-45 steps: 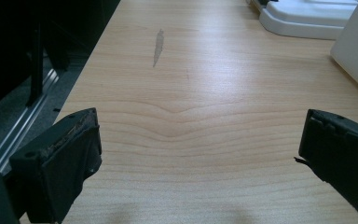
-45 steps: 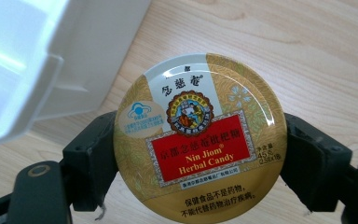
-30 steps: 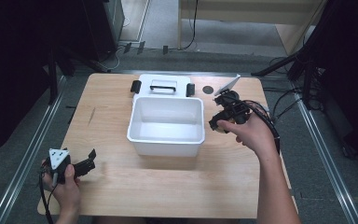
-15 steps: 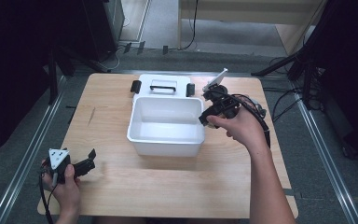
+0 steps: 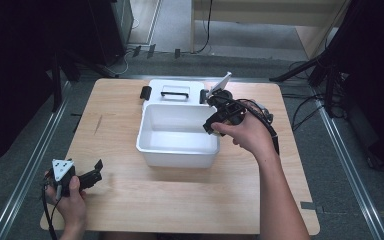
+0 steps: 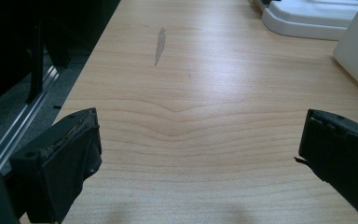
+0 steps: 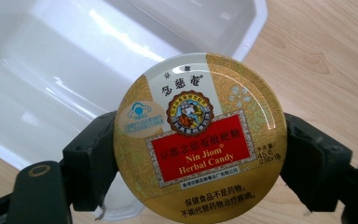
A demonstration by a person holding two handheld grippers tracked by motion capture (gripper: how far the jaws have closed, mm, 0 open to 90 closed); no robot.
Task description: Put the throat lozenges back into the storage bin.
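Observation:
A round gold tin (image 7: 199,144) with a red label reading Nin Jiom Herbal Candy sits upright between the jaws of my right gripper (image 7: 196,156), which is shut on its edges. In the high view my right gripper (image 5: 212,124) hovers at the right rim of the white plastic bin (image 5: 150,145), near its far corner. The bin's (image 7: 51,60) inside lies just behind the tin and looks empty. My left gripper (image 5: 89,178) rests low over the table's front left, open with bare wood between its jaws (image 6: 200,149).
A white lid (image 5: 172,86) with a black handle and black latches lies flat behind the bin; its edge (image 6: 307,21) shows in the left gripper view. The wooden table (image 5: 180,200) has dark floor and metal rails on both sides. Cables trail at the right.
My right gripper carried the tin leftward from beside the bin to over its right rim. The left gripper has stayed where it was, open.

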